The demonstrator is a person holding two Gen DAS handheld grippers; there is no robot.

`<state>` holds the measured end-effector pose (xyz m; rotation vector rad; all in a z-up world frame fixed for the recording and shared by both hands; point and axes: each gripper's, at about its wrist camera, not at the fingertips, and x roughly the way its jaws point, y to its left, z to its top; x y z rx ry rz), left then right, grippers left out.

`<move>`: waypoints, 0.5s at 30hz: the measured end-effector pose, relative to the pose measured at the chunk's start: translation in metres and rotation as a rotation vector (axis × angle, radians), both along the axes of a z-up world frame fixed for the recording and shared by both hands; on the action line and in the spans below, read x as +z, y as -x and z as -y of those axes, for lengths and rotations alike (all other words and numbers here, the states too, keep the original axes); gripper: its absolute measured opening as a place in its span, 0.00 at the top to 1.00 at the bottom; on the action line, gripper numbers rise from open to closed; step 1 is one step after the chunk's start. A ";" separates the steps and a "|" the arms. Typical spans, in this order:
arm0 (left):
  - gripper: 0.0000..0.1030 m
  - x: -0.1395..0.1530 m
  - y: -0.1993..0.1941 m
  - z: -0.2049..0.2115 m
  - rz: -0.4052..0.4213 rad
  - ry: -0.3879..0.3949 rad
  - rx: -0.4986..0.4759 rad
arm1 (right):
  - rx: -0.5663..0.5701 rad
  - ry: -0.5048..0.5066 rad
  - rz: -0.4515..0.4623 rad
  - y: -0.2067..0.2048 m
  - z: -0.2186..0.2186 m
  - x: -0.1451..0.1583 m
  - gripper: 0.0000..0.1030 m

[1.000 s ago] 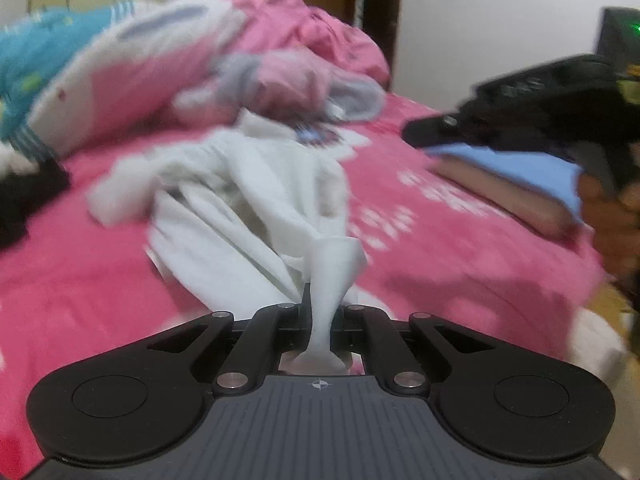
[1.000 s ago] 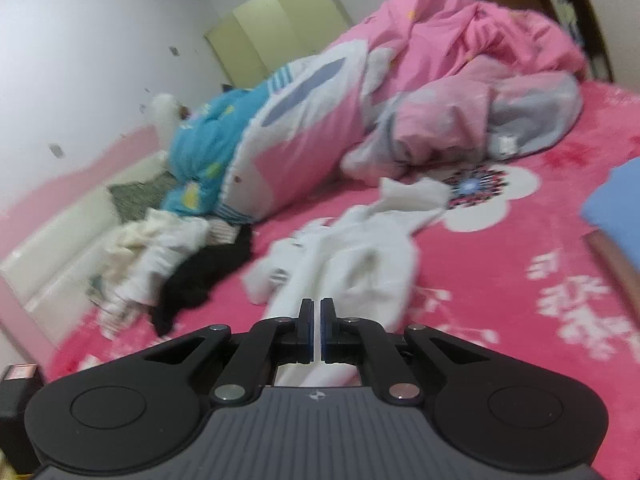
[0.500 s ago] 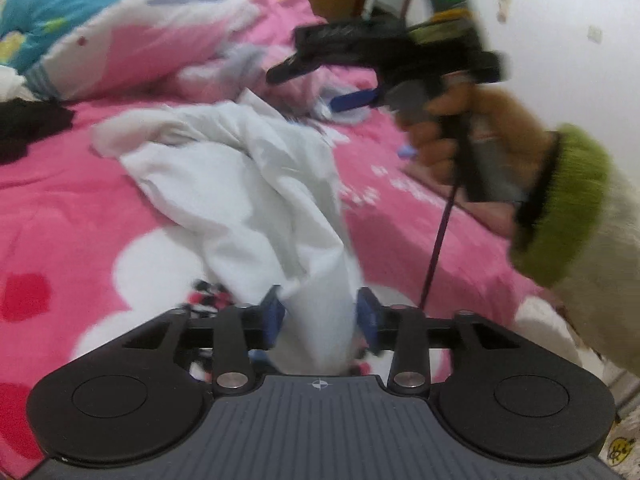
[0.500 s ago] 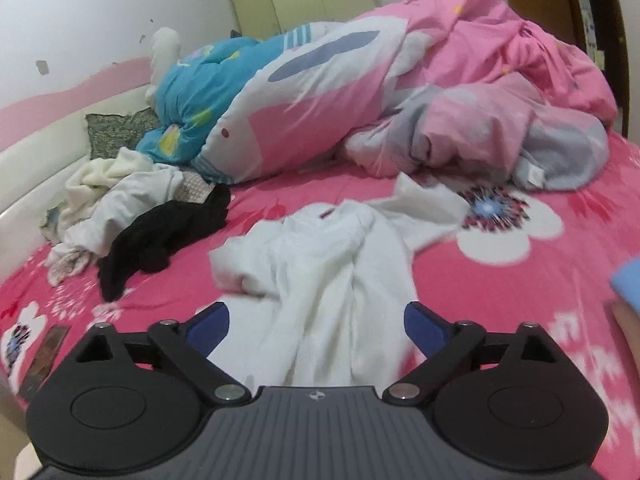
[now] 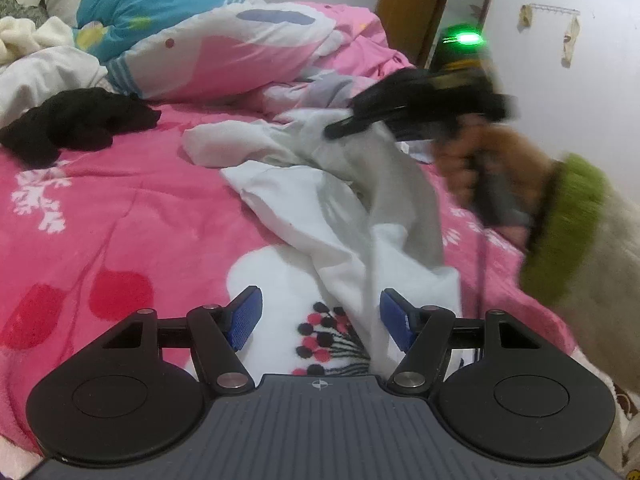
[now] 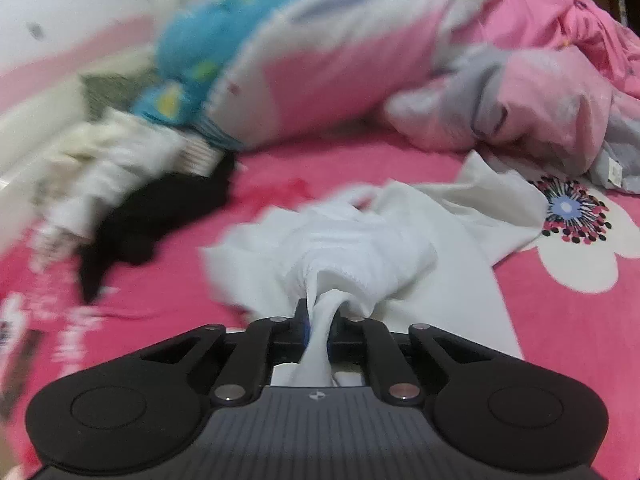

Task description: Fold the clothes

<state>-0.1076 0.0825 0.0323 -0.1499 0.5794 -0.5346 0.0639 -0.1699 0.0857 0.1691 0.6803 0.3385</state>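
A crumpled white garment (image 5: 340,208) lies on the pink flowered bedspread (image 5: 120,216). My left gripper (image 5: 320,320) is open, its blue pads either side of the garment's near end, which trails between them. My right gripper (image 6: 318,320) is shut on a bunched fold of the white garment (image 6: 360,248). From the left wrist view the right gripper (image 5: 400,114) hovers over the garment's far part, held by a hand in a green-cuffed sleeve.
A black garment (image 5: 76,124) lies at the left of the bed, with white and cream clothes (image 5: 36,60) behind it. A blue, white and pink duvet (image 5: 208,40) and pink-grey bedding (image 6: 520,100) are heaped at the back. A doorway (image 5: 452,20) stands beyond.
My left gripper let go of the white garment and opened wide. My right gripper opened, moved onto the garment and shut on a fold of it.
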 end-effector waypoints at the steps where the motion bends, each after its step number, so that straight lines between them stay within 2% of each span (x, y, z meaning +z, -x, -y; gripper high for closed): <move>1: 0.36 0.000 0.001 0.000 0.001 -0.001 -0.002 | 0.016 -0.027 0.017 0.017 0.003 0.007 0.96; 6: 0.36 0.003 0.009 0.003 -0.003 0.014 -0.008 | 0.049 -0.106 0.066 0.108 0.027 0.033 0.97; 10: 0.36 0.008 0.017 0.008 0.017 -0.008 -0.027 | 0.047 -0.164 0.056 0.173 0.052 0.035 0.97; 15: 0.36 0.015 0.018 0.026 0.070 -0.082 -0.076 | -0.009 -0.239 0.032 0.242 0.093 0.009 0.97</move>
